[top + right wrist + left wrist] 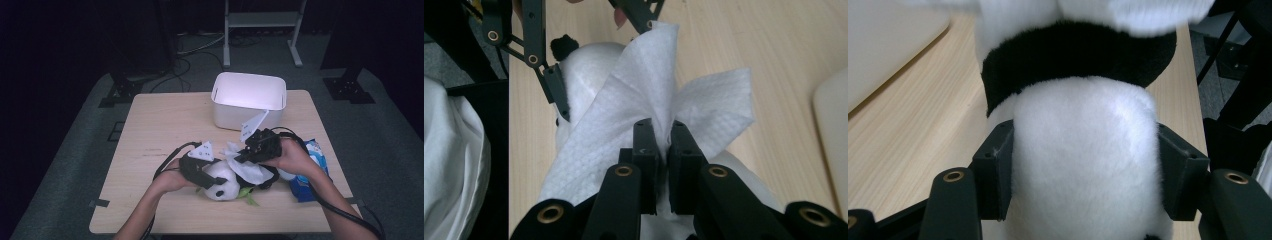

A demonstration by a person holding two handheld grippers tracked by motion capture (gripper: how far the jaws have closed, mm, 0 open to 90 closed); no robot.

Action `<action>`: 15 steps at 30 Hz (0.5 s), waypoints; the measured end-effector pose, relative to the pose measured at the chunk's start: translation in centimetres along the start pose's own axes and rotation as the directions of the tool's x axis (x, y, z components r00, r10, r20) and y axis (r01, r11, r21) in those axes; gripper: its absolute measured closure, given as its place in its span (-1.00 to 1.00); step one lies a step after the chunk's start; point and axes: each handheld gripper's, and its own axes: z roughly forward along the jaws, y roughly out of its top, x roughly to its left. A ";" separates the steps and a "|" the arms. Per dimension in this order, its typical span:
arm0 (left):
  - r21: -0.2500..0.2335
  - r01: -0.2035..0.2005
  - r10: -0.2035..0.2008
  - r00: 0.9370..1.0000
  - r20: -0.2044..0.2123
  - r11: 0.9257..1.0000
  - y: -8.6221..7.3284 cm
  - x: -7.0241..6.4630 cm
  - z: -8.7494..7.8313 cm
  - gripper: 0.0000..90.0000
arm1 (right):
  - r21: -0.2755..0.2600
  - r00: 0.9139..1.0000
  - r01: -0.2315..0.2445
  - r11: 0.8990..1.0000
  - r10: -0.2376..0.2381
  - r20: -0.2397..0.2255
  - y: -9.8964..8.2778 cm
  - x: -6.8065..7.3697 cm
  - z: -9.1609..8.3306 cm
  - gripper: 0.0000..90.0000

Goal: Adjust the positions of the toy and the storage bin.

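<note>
In the high view, the plush panda (222, 184) lies near the front edge of the wooden table (150, 130), with the left gripper (196, 169) on it and the right gripper (248, 152) laying a white wipe (250, 170) over it; a white bin (248, 99) stands behind. In the left gripper view, both jaws press the panda's white body (1083, 165) from either side. In the right gripper view, the jaws pinch the wipe (649, 110) tight, draped over the panda (591, 62).
</note>
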 end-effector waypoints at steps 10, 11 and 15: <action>-0.035 0.032 -0.030 0.999 0.033 0.999 -0.2 0.5 0.3 -0.55 | 0.018 1.000 -0.023 1.000 0.023 0.010 -1.1 -0.1 0.6 0.86; -0.036 0.036 -0.034 0.999 0.036 0.999 -0.3 0.5 0.2 -0.58 | 0.017 1.000 -0.025 1.000 0.024 0.009 -1.2 -0.1 0.6 0.86; -0.046 0.053 -0.051 0.998 0.044 0.998 -0.6 0.7 0.0 -0.64 | 0.011 1.000 -0.025 1.000 0.025 0.011 -1.4 -0.1 0.6 0.86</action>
